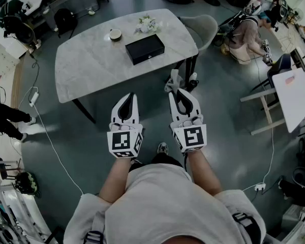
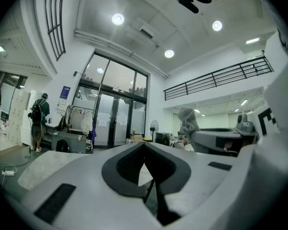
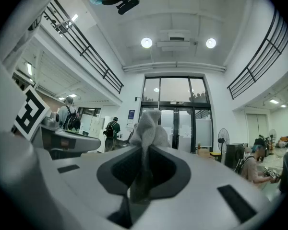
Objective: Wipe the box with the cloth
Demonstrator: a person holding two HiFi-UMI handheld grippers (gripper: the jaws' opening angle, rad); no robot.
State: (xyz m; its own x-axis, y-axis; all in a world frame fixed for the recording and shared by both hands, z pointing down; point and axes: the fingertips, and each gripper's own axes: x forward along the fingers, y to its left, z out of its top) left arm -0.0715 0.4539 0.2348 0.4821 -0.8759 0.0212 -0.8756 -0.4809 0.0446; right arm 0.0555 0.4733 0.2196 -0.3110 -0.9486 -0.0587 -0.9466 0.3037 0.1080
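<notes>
closed flat black rectangular box (image 1: 145, 48) lying on the white marble-topped table (image 1: 91, 70), its contents unseen, well apart from both grippers. right gripper (image 1: 179, 91) jaws clamped on a crumpled grey cloth (image 1: 173, 80); left gripper (image 1: 127, 96) jaws pressed together, holding nothing.

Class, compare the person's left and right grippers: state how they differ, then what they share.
The right gripper pinches the grey cloth in its tongs; the left gripper holds nothing. The left gripper's cube marker differs in pattern from the right gripper's. Both are shut, pointing towards the table.
</notes>
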